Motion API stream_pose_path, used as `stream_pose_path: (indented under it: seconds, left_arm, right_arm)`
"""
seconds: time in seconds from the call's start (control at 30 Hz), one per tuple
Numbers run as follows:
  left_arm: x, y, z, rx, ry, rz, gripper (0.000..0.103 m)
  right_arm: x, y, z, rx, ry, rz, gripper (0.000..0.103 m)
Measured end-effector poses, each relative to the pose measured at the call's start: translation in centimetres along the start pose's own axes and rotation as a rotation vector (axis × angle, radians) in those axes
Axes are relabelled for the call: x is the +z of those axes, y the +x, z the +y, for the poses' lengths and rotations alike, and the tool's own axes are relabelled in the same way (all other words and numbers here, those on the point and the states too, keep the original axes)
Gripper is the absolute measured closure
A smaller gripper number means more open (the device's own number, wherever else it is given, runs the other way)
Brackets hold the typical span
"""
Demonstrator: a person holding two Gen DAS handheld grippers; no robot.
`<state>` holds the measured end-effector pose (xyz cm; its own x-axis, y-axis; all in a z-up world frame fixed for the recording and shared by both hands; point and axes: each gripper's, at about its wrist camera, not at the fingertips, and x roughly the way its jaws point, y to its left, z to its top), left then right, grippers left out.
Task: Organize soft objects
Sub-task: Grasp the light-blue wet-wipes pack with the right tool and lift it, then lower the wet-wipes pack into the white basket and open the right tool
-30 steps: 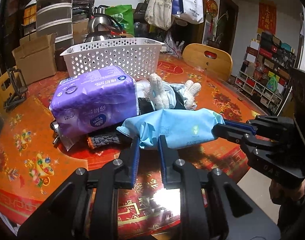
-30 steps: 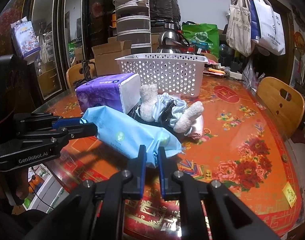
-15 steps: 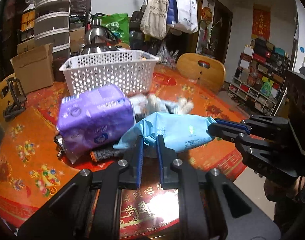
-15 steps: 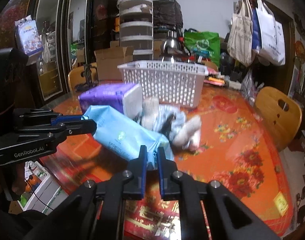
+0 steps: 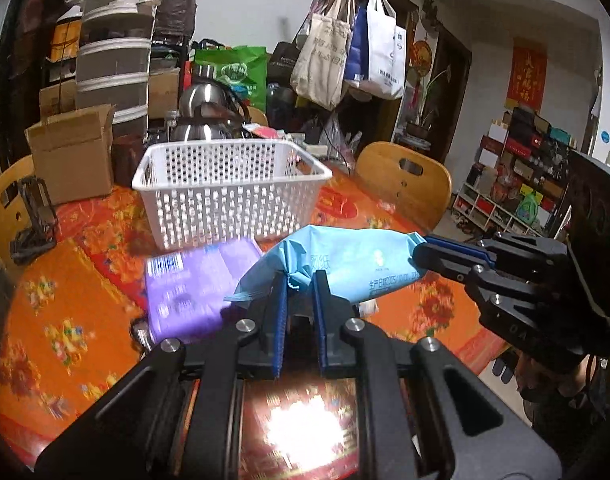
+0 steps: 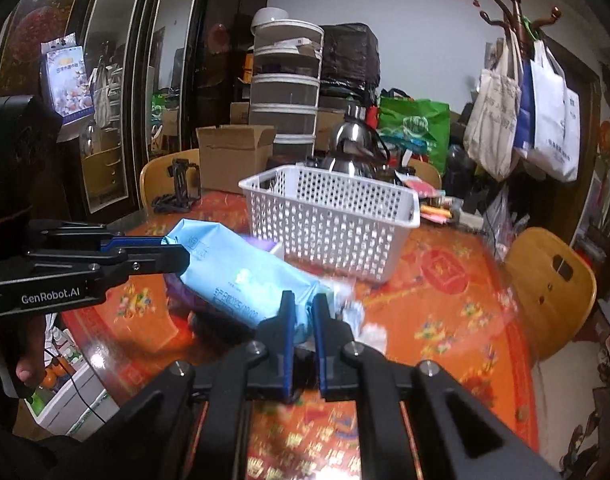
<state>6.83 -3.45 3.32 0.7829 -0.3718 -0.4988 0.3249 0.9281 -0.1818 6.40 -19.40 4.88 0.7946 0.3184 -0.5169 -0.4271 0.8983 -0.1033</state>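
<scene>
Lifted clear of the table point(image 5: 85, 312) since a second ago, your blue pack point(image 5: 345, 264) hangs crosswise, left gripper point(image 5: 299, 284) and right gripper point(image 6: 303, 312) each pinching an end; the basket point(image 5: 229, 196) waits at twelve o'clock.

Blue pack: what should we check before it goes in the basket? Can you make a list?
1. Left tongs pinch one end of the blue pack: ok.
2. Right tongs pinch the other end: ok.
3. Pack is off the table, hanging between both tongs: ok.
4. Basket sits upright behind the pack, open side up: ok.
5. Room inside the basket: cannot tell, its floor is hidden.
6. Purple pack lies apart from the blue one, below it: ok.
</scene>
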Motion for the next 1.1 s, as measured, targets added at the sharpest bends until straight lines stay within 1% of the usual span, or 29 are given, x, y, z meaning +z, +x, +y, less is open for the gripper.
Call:
stream_pose_path:
  seconds: [0.07, 0.17, 0.3, 0.4, 0.5, 0.57, 0.63, 0.67, 0.73, 0.77, 0.83, 0.87, 0.93, 0.97, 1.0, 1.03, 1.07, 1.1]
  left_arm:
    - [1.9, 0.3, 0.5, -0.003, -0.005, -0.009, 0.092]
    - [5.0, 1.3, 1.4, 0.006, -0.003, -0.025, 0.092]
    - [10.0, 4.2, 3.3, 0.015, -0.012, -0.034, 0.092]
    - [13.3, 6.8, 5.0, 0.03, -0.015, -0.032, 0.092]
    - [16.5, 10.7, 7.2, 0.04, -0.019, 0.002, 0.092]
    - [18.2, 13.6, 8.8, 0.051, -0.025, 0.041, 0.092]
    - [19.3, 16.2, 10.3, 0.046, -0.037, 0.072, 0.092]
    - [19.6, 17.7, 10.9, 0.061, -0.037, 0.092, 0.092]
    - [20.0, 20.5, 12.3, 0.066, -0.061, 0.137, 0.092]
    - [19.9, 21.7, 12.8, 0.071, -0.065, 0.153, 0.092]
    - [19.6, 23.2, 13.6, 0.084, -0.084, 0.17, 0.091]
    - [19.6, 23.9, 14.1, 0.094, -0.102, 0.179, 0.089]
    - [19.3, 24.9, 15.3, 0.147, -0.142, 0.178, 0.084]
    - [19.2, 25.2, 15.6, 0.165, -0.151, 0.183, 0.076]
    - [19.0, 25.5, 15.9, 0.177, -0.155, 0.192, 0.061]
    - [18.9, 25.6, 16.1, 0.19, -0.147, 0.19, 0.053]
    - [18.6, 25.5, 16.2, 0.221, -0.125, 0.176, 0.038]
    - [18.5, 25.4, 16.3, 0.24, -0.115, 0.167, 0.029]
  right_arm:
    - [1.8, 0.3, -0.6, 0.002, -0.011, -0.01, 0.096]
    - [4.5, 1.2, -1.2, -0.018, -0.037, -0.023, 0.096]
    - [8.5, 3.4, -2.6, -0.034, -0.048, -0.033, 0.096]
    - [11.6, 6.1, -3.9, -0.051, -0.052, -0.033, 0.096]
    - [14.1, 9.3, -5.3, -0.054, -0.042, -0.023, 0.096]
    - [15.7, 12.6, -6.4, -0.058, -0.033, 0.007, 0.096]
    - [16.5, 15.1, -7.1, -0.051, -0.027, 0.035, 0.096]
    - [17.0, 17.0, -7.7, -0.05, -0.023, 0.051, 0.096]
    - [16.9, 19.4, -8.3, -0.04, 0.001, 0.08, 0.096]
    - [16.9, 21.2, -8.8, -0.037, 0.008, 0.106, 0.096]
    - [16.3, 23.0, -9.0, -0.044, 0.009, 0.133, 0.096]
    - [16.0, 23.9, -9.2, -0.037, 0.015, 0.146, 0.096]
    - [15.7, 25.4, -9.8, -0.034, 0.033, 0.156, 0.095]
    - [15.6, 25.9, -10.2, -0.044, 0.045, 0.159, 0.09]
    - [15.6, 26.1, -10.5, -0.051, 0.06, 0.16, 0.08]
    - [15.4, 26.1, -11.1, -0.056, 0.09, 0.162, 0.072]
    - [15.3, 26.0, -11.9, -0.063, 0.12, 0.154, 0.054]
    - [15.1, 25.7, -12.2, -0.068, 0.126, 0.147, 0.039]
